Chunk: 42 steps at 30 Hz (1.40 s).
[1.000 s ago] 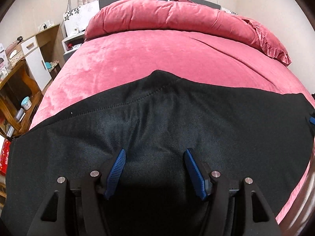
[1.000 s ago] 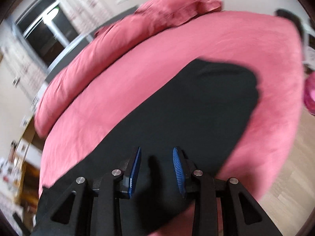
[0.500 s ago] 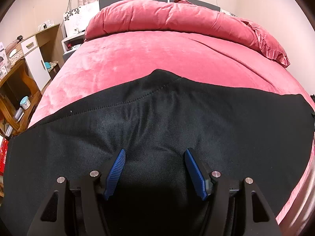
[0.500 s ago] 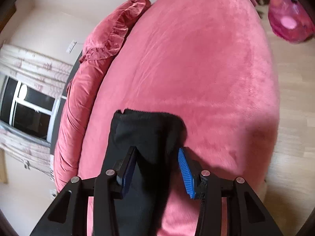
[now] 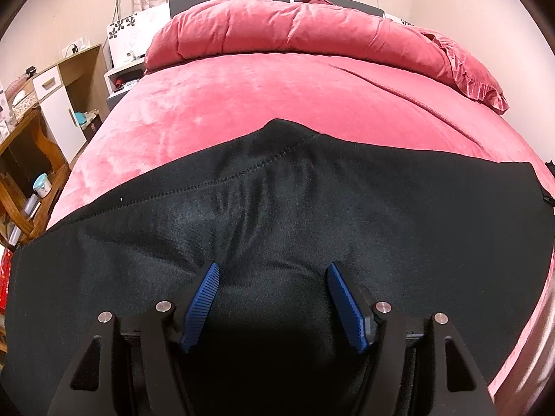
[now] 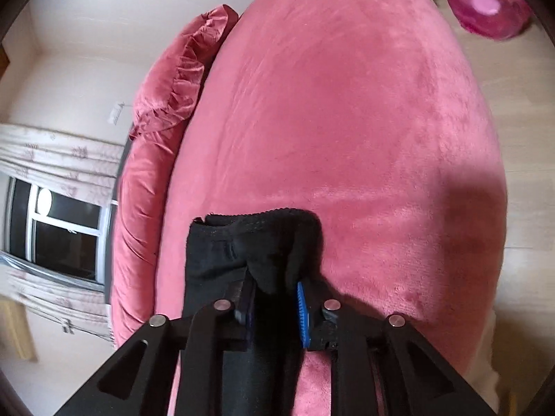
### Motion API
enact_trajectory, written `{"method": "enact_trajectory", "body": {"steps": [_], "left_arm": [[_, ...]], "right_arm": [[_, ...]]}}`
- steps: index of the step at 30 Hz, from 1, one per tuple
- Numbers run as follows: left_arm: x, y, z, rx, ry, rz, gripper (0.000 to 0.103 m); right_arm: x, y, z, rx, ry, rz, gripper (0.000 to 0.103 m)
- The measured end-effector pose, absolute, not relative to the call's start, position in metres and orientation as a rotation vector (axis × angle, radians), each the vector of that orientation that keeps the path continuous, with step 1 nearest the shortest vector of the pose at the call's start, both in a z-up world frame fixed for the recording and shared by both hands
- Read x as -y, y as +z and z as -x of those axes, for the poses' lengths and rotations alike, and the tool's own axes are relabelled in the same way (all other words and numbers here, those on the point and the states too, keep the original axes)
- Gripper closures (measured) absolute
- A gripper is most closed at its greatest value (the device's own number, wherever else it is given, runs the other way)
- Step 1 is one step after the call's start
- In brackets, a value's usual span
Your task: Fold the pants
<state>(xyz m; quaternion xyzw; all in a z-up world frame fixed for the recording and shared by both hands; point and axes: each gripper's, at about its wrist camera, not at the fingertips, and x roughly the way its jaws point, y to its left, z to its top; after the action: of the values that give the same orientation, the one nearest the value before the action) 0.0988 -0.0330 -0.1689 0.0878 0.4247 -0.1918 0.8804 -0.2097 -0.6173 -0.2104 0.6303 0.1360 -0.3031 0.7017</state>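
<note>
My right fingers (image 6: 274,303) pinch the pants (image 6: 256,242) hem, half buried in cloth; left fingers (image 5: 272,298) wide, only showing the seat.

Your right claw (image 6: 274,306) has swung from above the middle of the black pants (image 6: 242,246) to their hemmed end, and the view now looks down along the pink bed (image 6: 347,121). Its blue pads (image 6: 301,315), well apart a second ago, have drawn in, with a bunch of the cloth gathered between them.
</note>
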Motion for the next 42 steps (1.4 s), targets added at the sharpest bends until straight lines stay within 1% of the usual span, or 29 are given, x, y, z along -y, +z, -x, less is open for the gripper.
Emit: {"method": "enact_trajectory", "body": {"steps": [2, 4, 8, 12, 18, 22, 28, 32, 36, 39, 42], "left_arm": [[0.033, -0.170, -0.098, -0.874, -0.399, -0.179, 0.035], [0.035, -0.172, -0.095, -0.851, -0.395, -0.188, 0.033], [0.037, -0.173, -0.093, -0.841, -0.391, -0.192, 0.033], [0.036, -0.173, -0.093, -0.842, -0.394, -0.187, 0.032], [0.034, -0.172, -0.091, -0.838, -0.396, -0.180, 0.032], [0.032, -0.168, -0.094, -0.866, -0.406, -0.166, 0.032], [0.016, -0.152, -0.096, -0.886, -0.394, -0.057, 0.032], [0.007, -0.141, -0.093, -0.843, -0.367, -0.043, 0.032], [0.009, -0.146, -0.090, -0.817, -0.303, -0.145, 0.032], [0.003, -0.155, -0.092, -0.866, -0.302, -0.105, 0.032], [0.001, -0.158, -0.089, -0.862, -0.296, -0.106, 0.032]], "right_arm": [[0.617, -0.209, 0.208, -0.319, -0.663, -1.381, 0.079], [0.619, -0.207, 0.204, -0.344, -0.651, -1.358, 0.077], [0.622, -0.205, 0.203, -0.387, -0.632, -1.336, 0.078], [0.621, -0.190, 0.201, -0.399, -0.606, -1.295, 0.081], [0.606, -0.139, 0.196, -0.375, -0.552, -1.188, 0.081], [0.589, -0.105, 0.192, -0.377, -0.528, -1.098, 0.081], [0.552, -0.058, 0.187, -0.354, -0.483, -0.984, 0.081], [0.523, -0.033, 0.182, -0.331, -0.427, -0.921, 0.081], [0.489, -0.011, 0.172, -0.301, -0.342, -0.852, 0.081], [0.456, 0.002, 0.161, -0.311, -0.259, -0.774, 0.081], [0.420, 0.012, 0.147, -0.344, -0.176, -0.674, 0.081]]}}
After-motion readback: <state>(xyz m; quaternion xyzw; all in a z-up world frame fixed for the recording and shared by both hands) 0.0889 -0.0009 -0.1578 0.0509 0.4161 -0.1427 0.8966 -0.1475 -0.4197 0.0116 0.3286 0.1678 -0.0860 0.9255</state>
